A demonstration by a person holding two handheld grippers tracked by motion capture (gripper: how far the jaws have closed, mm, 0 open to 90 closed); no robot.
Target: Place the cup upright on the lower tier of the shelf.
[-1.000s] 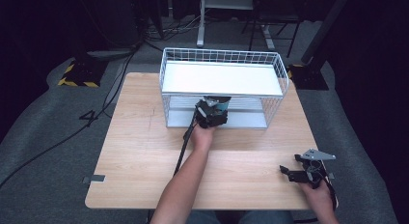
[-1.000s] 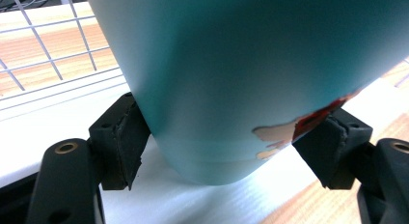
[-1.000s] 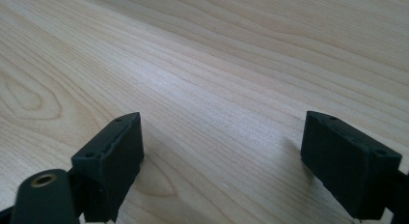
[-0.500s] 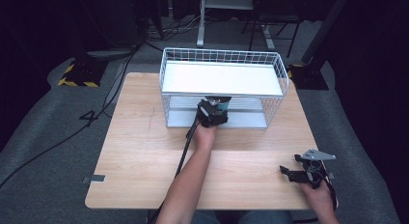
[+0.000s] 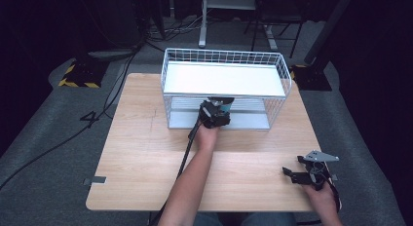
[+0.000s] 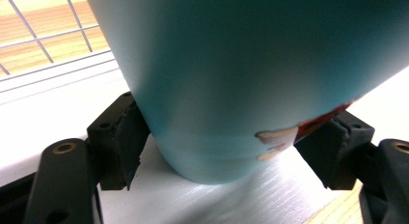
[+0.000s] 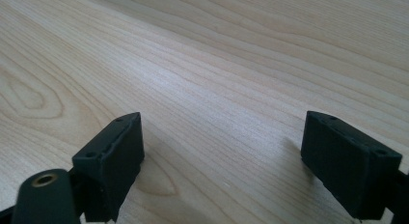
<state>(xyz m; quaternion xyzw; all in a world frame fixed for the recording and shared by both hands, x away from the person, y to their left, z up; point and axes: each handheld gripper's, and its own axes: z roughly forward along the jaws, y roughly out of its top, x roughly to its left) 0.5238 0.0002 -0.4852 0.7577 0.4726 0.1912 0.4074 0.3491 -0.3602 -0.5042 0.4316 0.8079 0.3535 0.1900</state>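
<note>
Left gripper (image 5: 215, 113) is at the front opening of the white wire rack (image 5: 287, 75), reaching into the lower tier under the top shelf. In the left gripper view a teal cup (image 6: 251, 79) stands between the jaws, its base on the rack's white lower shelf (image 6: 231, 200). Jaws have just been opening. The left pad still sits against the cup wall. Whether the right pad presses or only touches, I cannot tell. The cup has a red and cream print low on its side. Wire grid and wood show behind it.

The rack stands at the table's (image 5: 136, 158) far edge, centred.

Right gripper (image 5: 306, 170) is at the near right corner of the table, well apart from the rack, jaws wide with nothing between them, just bare wood below.
</note>
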